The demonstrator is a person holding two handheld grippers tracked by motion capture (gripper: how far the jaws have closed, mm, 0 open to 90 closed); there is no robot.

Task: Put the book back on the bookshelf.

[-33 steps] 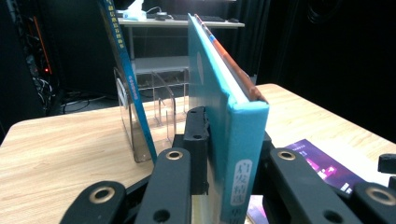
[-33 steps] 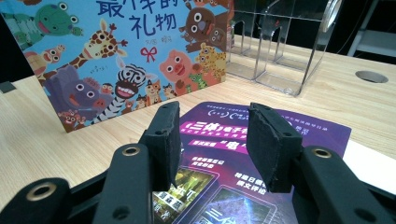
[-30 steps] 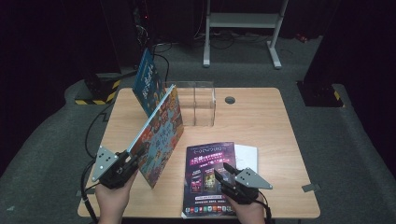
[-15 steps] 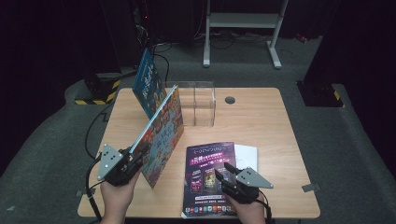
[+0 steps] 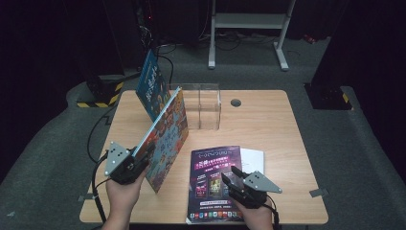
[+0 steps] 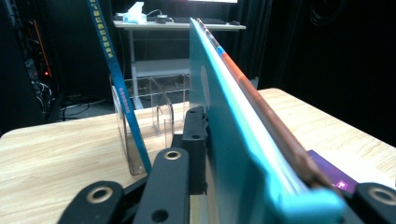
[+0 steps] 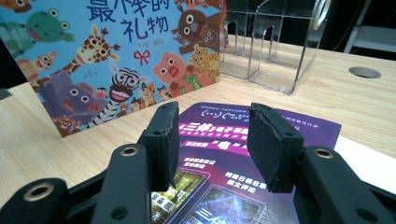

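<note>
Since a second ago the left gripper (image 5: 143, 158) has edged a little toward the table's middle, and the picture book (image 5: 165, 136) it carries has come with it, standing slightly steeper; the right gripper (image 5: 229, 178) has not shifted. The left jaws are clamped on the book's near lower corner, one pad against the teal back cover, as the left gripper view shows (image 6: 243, 154). From that grip the book runs up and away, its long axis slanting toward the clear acrylic rack (image 5: 203, 108) beyond, its bottom edge near or on the tabletop (image 5: 268, 124), its cartoon-animal cover facing the right gripper. It looks like a thin, stiff hardcover: light enough to steer from one corner, yet held so far from its middle it will likely want to swing or sag, and the glossy boards may slip between the pads, so a hold deeper along the lower edge near the spine would seem safer. A second blue book (image 5: 151, 84) leans just past the left side of the rack. The right gripper hovers low with its jaws apart and nothing between them, over the near part of a purple booklet (image 5: 213, 177) lying flat, with a white sheet (image 5: 253, 158) peeking out beyond it.
</note>
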